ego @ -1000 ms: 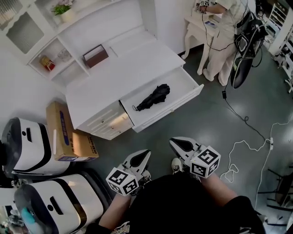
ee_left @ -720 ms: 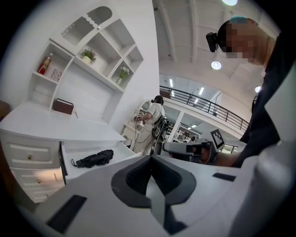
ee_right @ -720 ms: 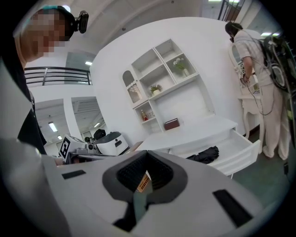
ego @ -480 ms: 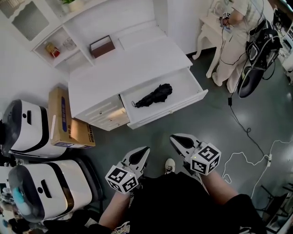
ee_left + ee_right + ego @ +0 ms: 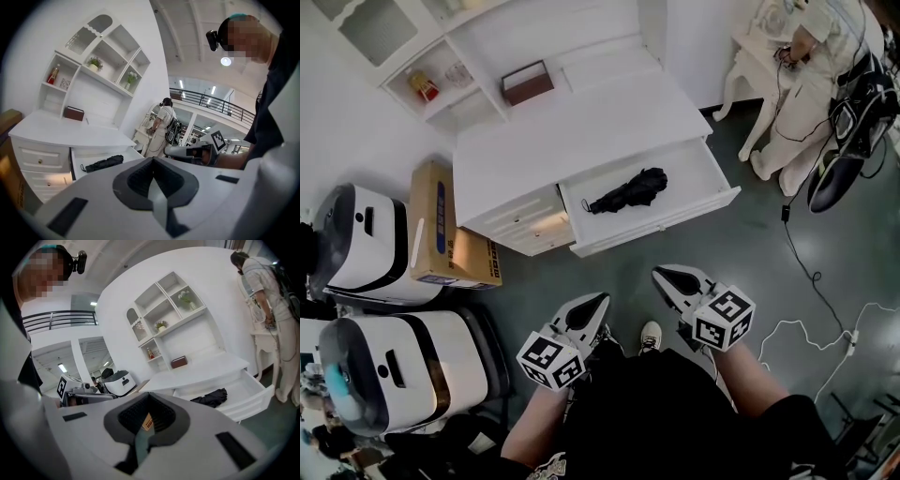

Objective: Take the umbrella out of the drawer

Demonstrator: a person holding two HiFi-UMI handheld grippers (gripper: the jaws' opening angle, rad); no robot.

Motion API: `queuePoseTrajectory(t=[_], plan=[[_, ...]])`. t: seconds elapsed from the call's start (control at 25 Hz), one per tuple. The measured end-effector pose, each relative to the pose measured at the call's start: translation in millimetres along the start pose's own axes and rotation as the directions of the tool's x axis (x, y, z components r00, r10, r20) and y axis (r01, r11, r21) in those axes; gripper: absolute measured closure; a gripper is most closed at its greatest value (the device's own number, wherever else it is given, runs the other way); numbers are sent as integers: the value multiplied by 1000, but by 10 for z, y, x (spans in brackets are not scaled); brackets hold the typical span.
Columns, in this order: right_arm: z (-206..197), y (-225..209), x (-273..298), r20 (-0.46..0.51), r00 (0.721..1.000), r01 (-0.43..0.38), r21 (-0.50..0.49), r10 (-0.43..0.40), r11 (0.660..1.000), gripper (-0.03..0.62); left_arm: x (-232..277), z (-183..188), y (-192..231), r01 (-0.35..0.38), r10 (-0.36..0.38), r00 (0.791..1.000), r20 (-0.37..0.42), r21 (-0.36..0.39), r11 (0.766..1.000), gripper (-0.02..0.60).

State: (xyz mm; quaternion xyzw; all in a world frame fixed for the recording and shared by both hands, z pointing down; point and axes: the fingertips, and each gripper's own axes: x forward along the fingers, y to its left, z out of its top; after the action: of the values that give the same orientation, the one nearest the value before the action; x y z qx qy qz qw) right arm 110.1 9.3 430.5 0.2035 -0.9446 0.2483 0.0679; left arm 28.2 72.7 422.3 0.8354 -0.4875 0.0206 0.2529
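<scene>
A folded black umbrella (image 5: 630, 191) lies in the open white drawer (image 5: 675, 217) of the white cabinet (image 5: 581, 131). It also shows in the left gripper view as the umbrella (image 5: 102, 163) and in the right gripper view as the umbrella (image 5: 211, 397). My left gripper (image 5: 599, 301) and right gripper (image 5: 662, 275) hang side by side over the grey floor, well short of the drawer. Both are shut with nothing in them. Each points toward the cabinet, left gripper (image 5: 152, 161), right gripper (image 5: 149, 397).
A cardboard box (image 5: 441, 225) leans at the cabinet's left, beside two white machines (image 5: 366, 246) (image 5: 403, 375). A brown box (image 5: 528, 82) sits on the cabinet top. A person (image 5: 811, 84) stands at a small table at the back right. Cables (image 5: 806, 328) trail on the floor.
Both grippers have drifted a little in front of the cabinet, still shut and empty. The head view has swung, so the cabinet now sits further right. The umbrella has not moved.
</scene>
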Motion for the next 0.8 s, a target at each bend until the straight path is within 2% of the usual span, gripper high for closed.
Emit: queuePoseTrajectory(t=[0.24, 0.8], plan=[[62, 56, 242, 4, 999, 40, -6, -40, 999, 591, -79, 137, 264, 25, -25, 1000, 0, 17, 1000, 577], [164, 212, 794, 23, 983, 181, -19, -180, 983, 591, -233, 293, 828, 173, -172, 984, -42, 28, 984, 577]])
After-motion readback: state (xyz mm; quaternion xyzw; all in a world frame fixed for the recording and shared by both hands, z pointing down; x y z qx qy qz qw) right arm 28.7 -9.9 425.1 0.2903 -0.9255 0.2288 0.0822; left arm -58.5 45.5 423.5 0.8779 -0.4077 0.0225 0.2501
